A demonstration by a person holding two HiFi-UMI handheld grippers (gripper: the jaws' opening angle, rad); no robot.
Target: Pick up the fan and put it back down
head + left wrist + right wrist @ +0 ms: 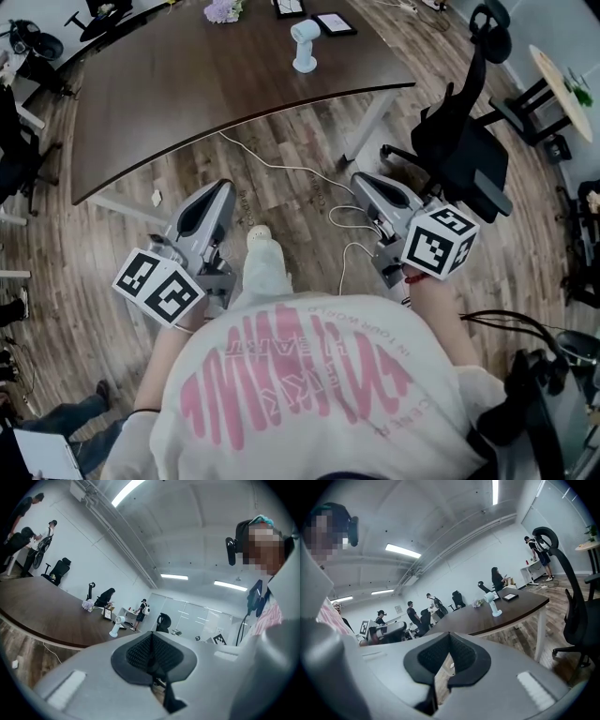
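Note:
A small white fan (305, 45) stands upright on the far right part of the dark wooden table (187, 94); it also shows as the fan (115, 626) and the fan (492, 604) in the gripper views. My left gripper (223, 189) and right gripper (362, 178) are held close to the person's body, over the floor and well short of the table. In the left gripper view the left gripper (150, 638) has its pads pressed together on nothing. In the right gripper view the right gripper (449, 637) has its tips meeting, also empty.
A black office chair (459, 141) stands to the right of the table, close to the right gripper. White cables (309, 183) trail over the wooden floor below the table edge. A tablet (335, 23) and flowers (223, 9) lie beyond the fan. People stand far off.

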